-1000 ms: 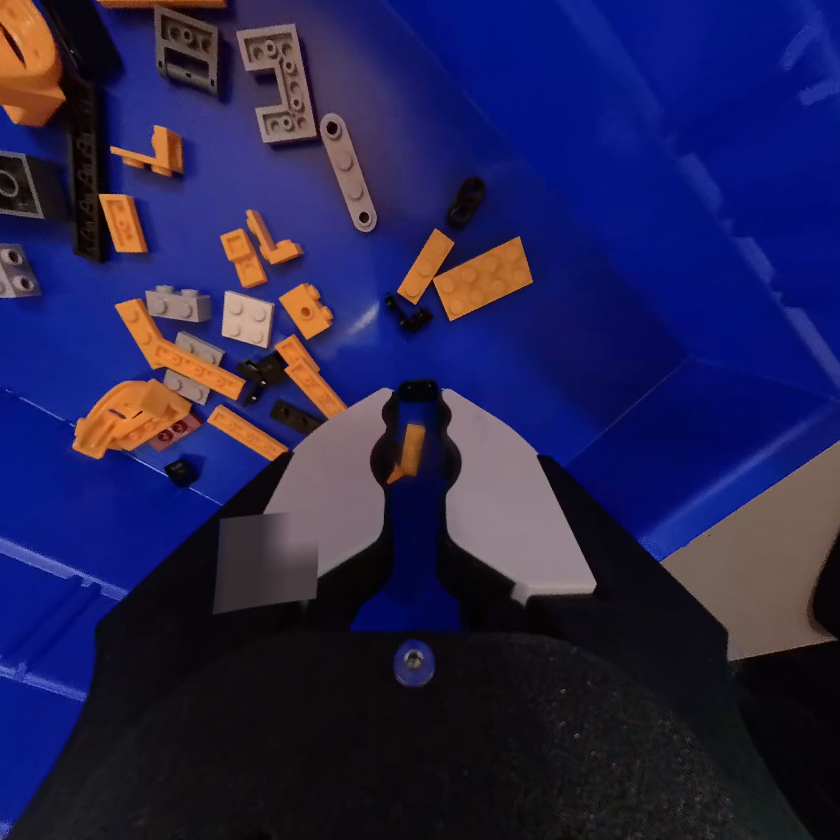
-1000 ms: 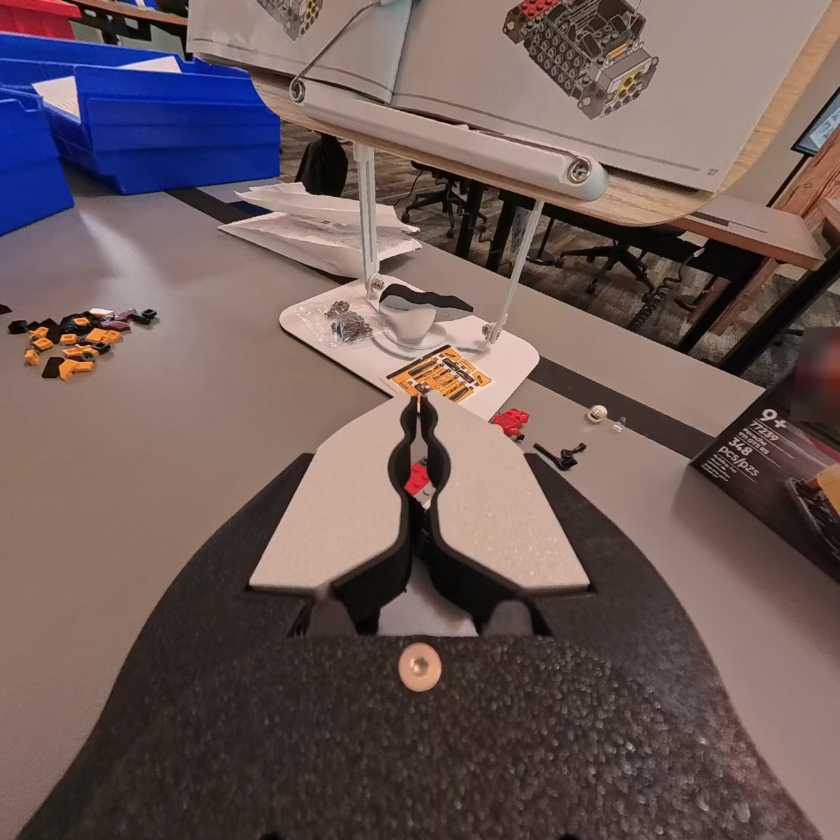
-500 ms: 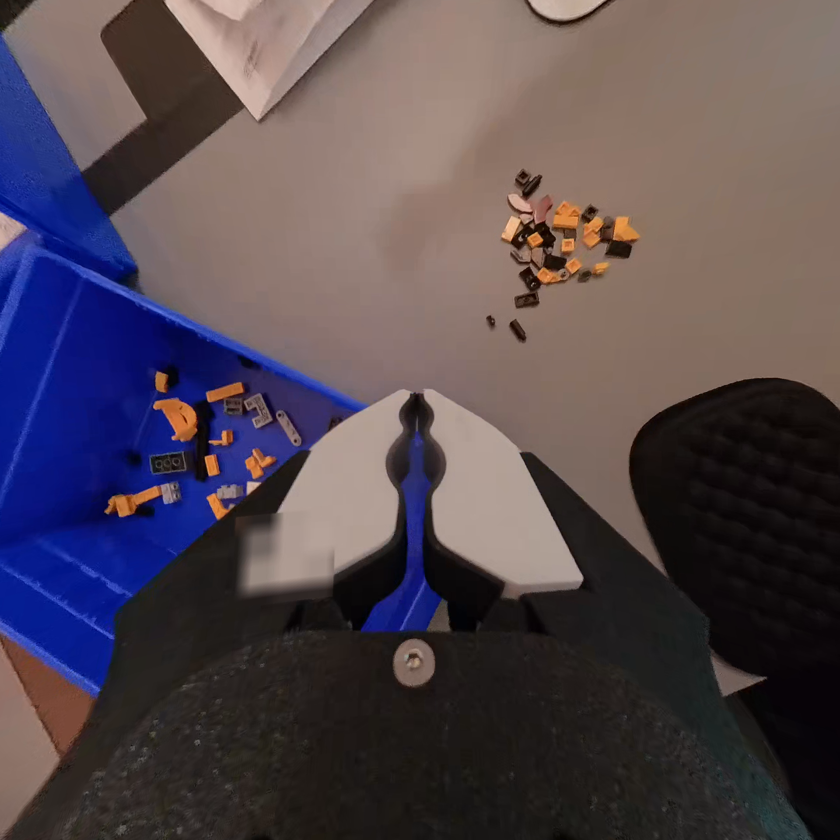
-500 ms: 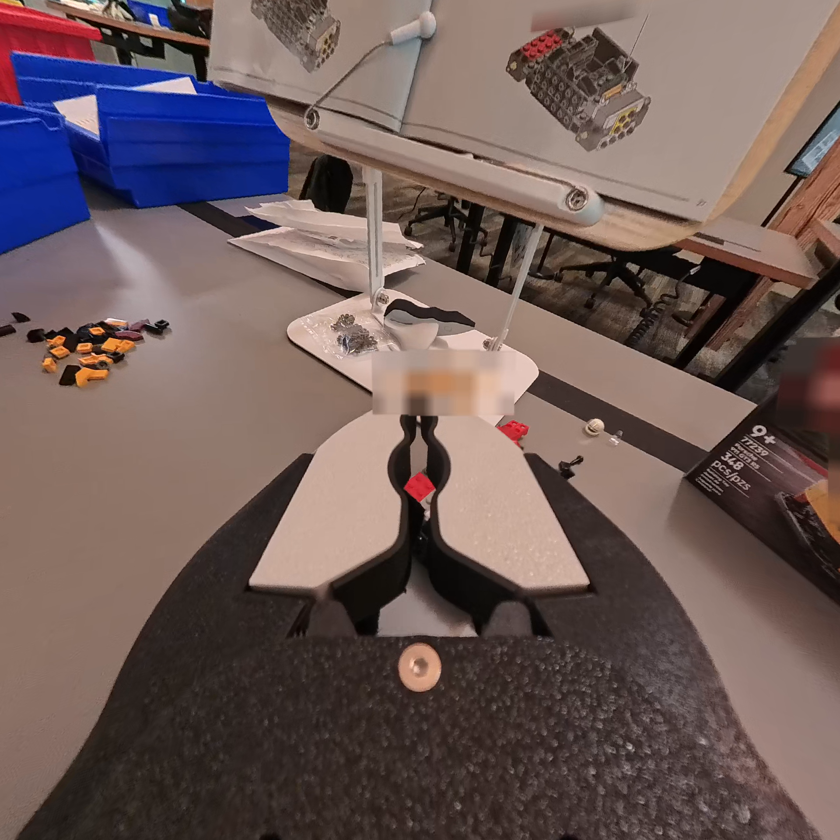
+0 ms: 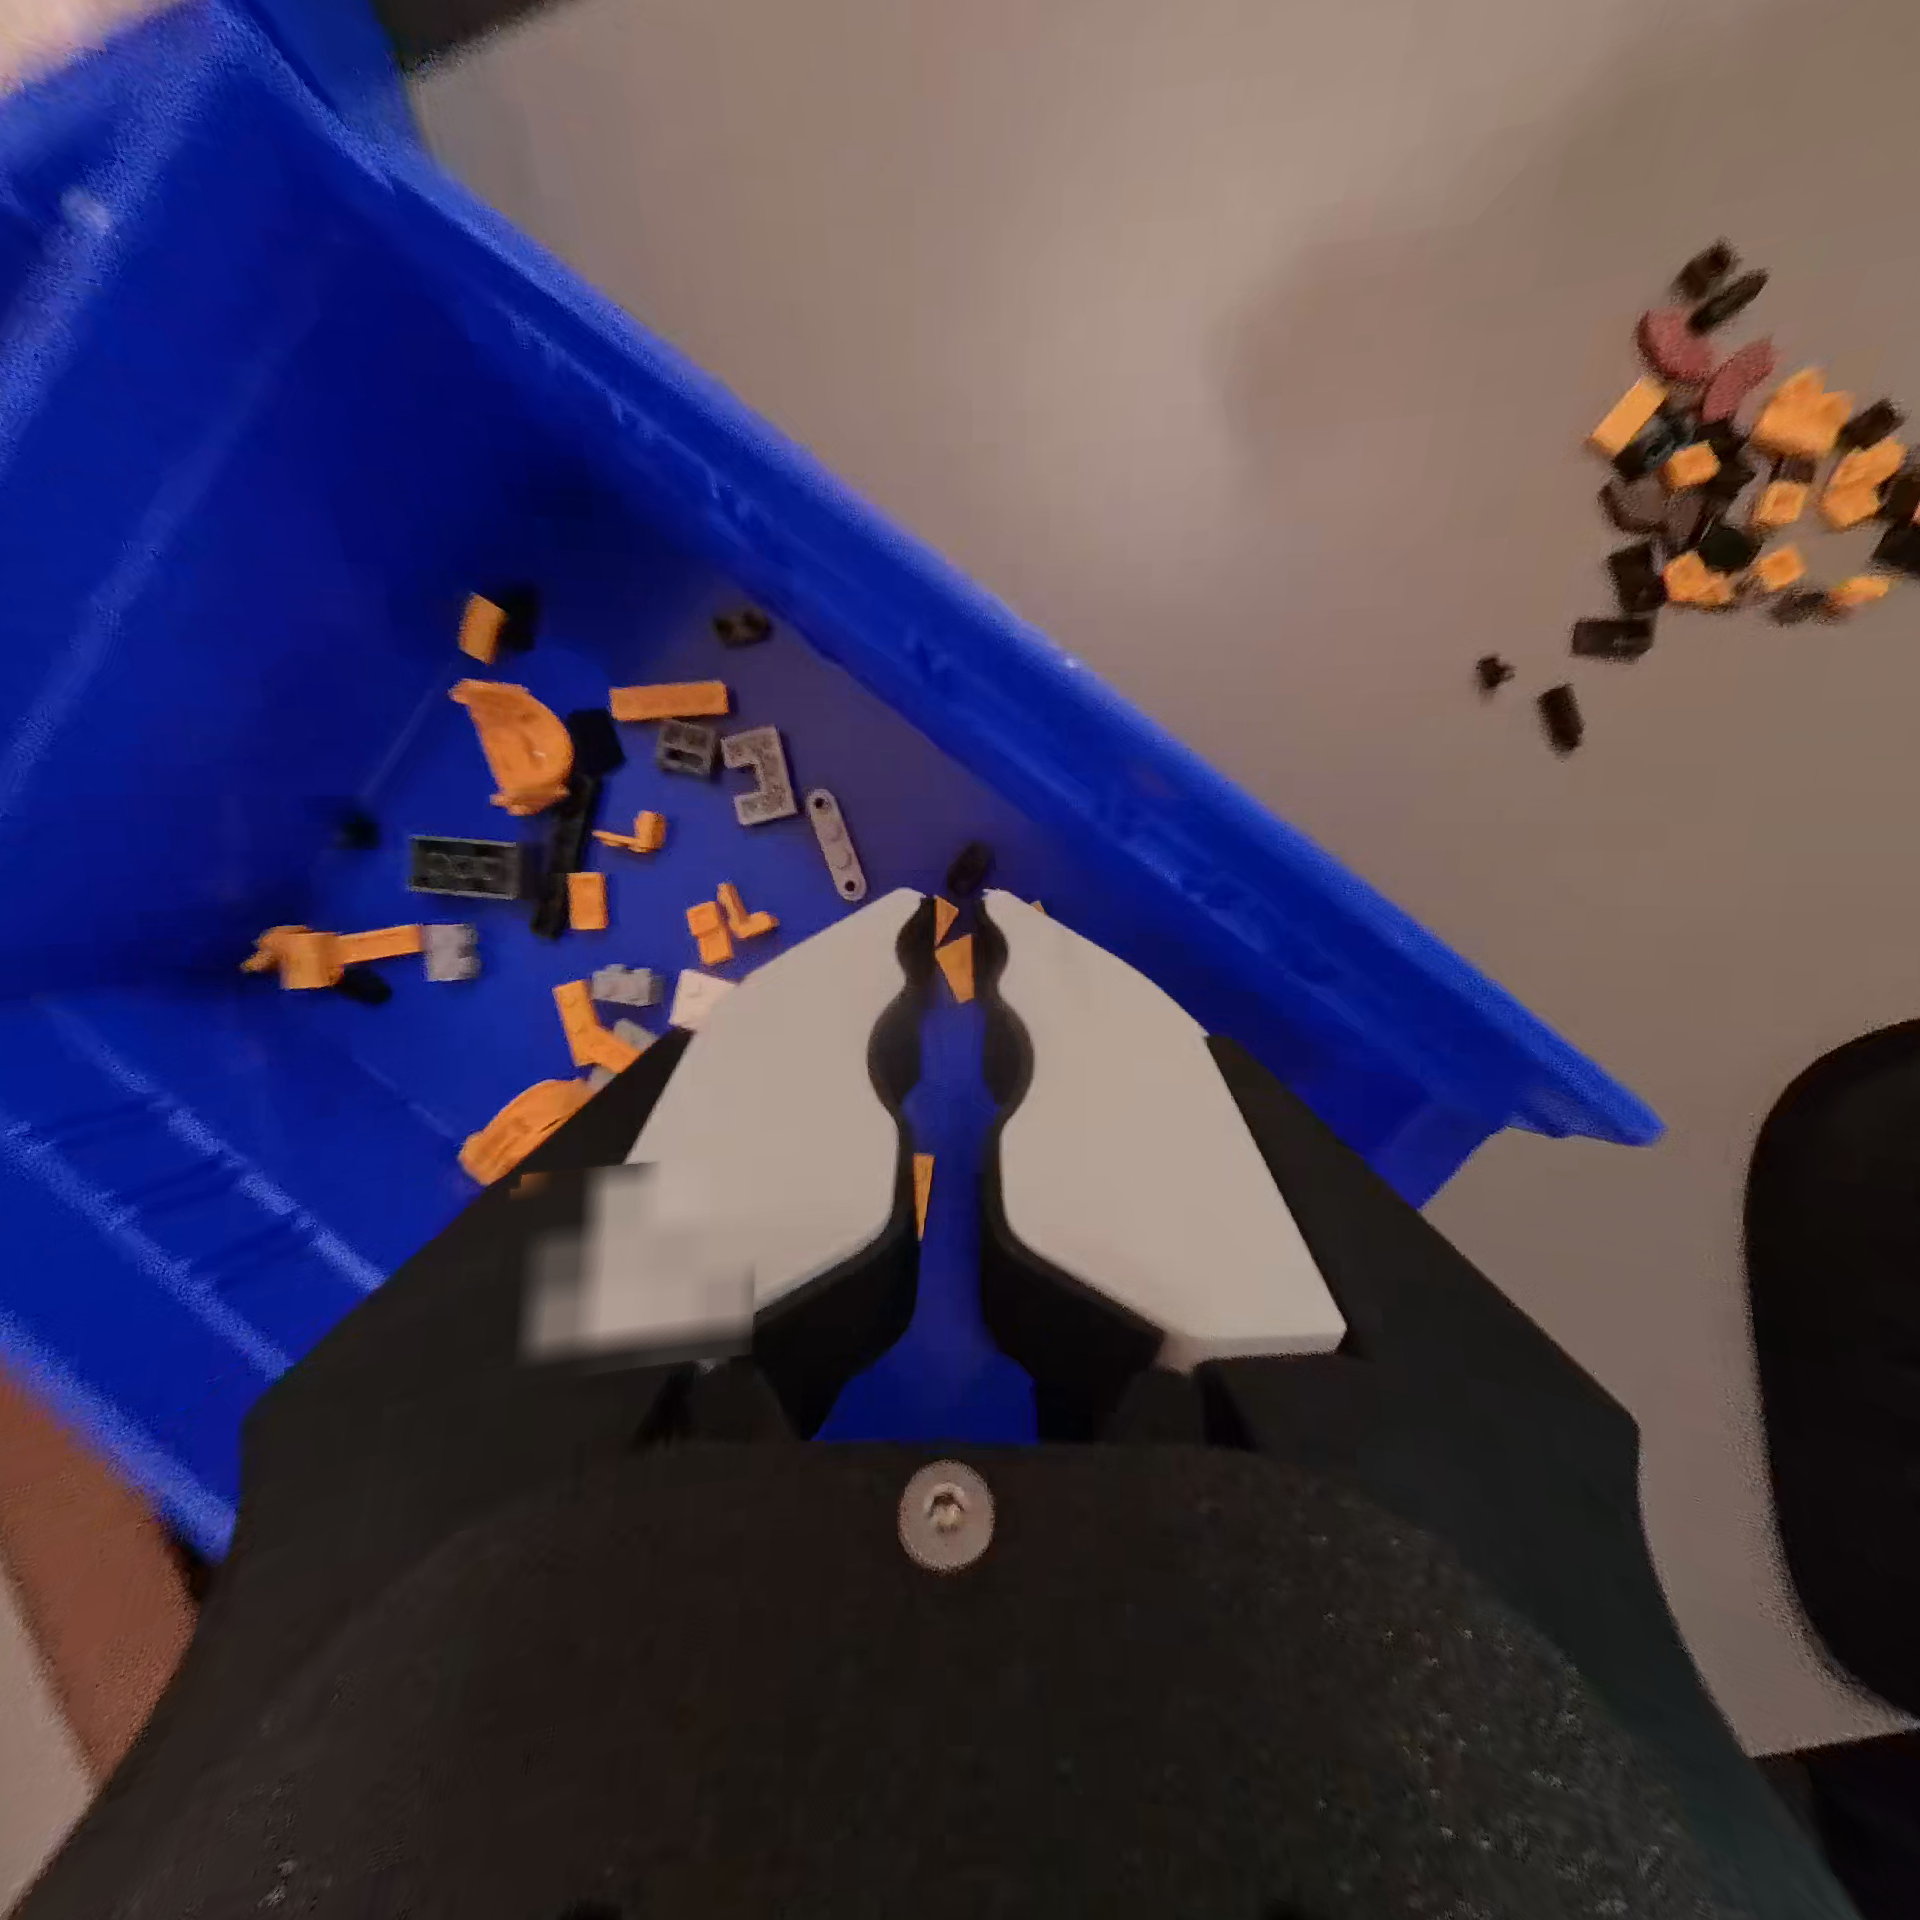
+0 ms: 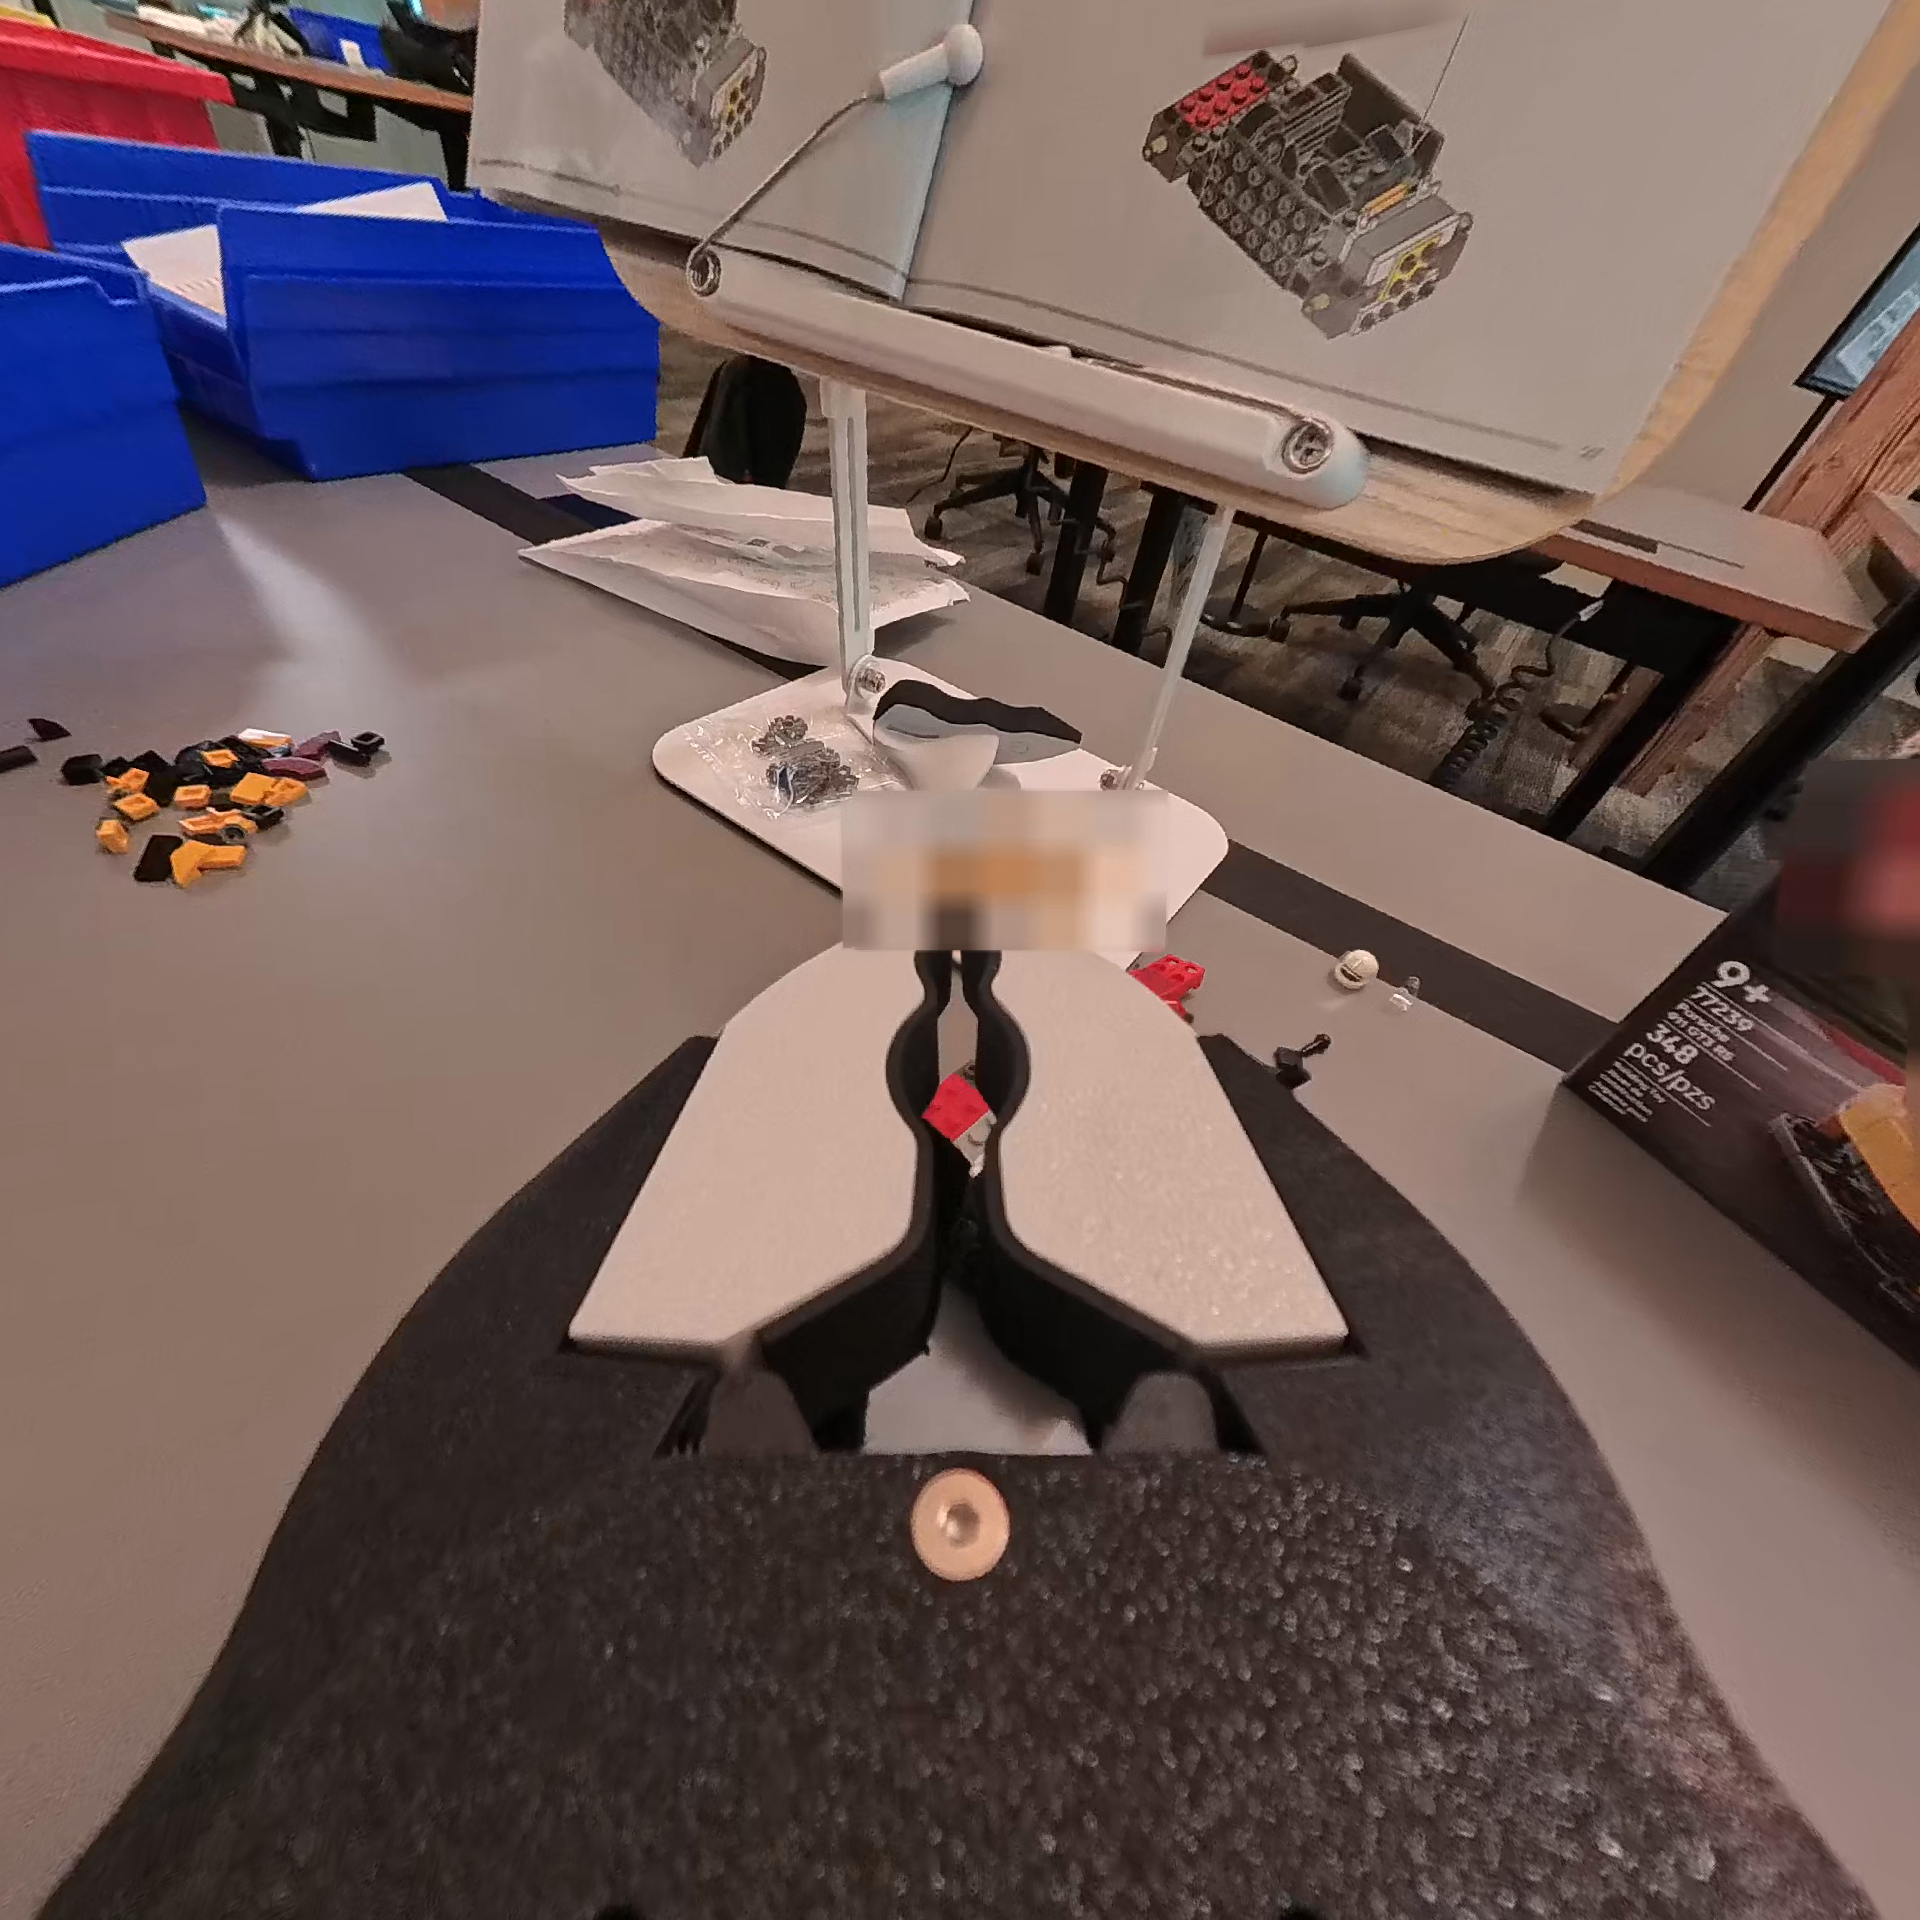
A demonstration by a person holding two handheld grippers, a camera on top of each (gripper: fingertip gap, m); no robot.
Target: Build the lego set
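My left gripper (image 5: pixel 953 902) hangs over a blue bin (image 5: pixel 1039 665) that holds loose orange, grey and black lego pieces (image 5: pixel 582 831). Its jaws stand a narrow gap apart, and orange plates (image 5: pixel 956 961) on the bin floor show through the gap. I see nothing held in it, and the view is blurred. My right gripper (image 6: pixel 958 961) is low over the grey table, shut on a small red lego piece (image 6: pixel 956 1107) with something dark under it. Another red brick (image 6: pixel 1169 977) lies just past its right fingertip.
A pile of small orange and black pieces (image 5: pixel 1756 488) lies on the table; it also shows in the right wrist view (image 6: pixel 197 800). A stand (image 6: pixel 727 769) holds the instruction booklet (image 6: pixel 1247 208). There are also the set's box (image 6: pixel 1714 1091), blue bins (image 6: pixel 416 343), paper bags (image 6: pixel 748 561) and a black pin (image 6: pixel 1299 1055). Spacing between my two grippers at the tips: around 50 cm. The black pin (image 6: pixel 1299 1055) sits 20 cm or so from the ends of my right fingers.
My left gripper rose out of the bin with its jaws shut, then came back down over it, and the jaws have parted slightly. My right gripper shifted a little, still holding the red piece.
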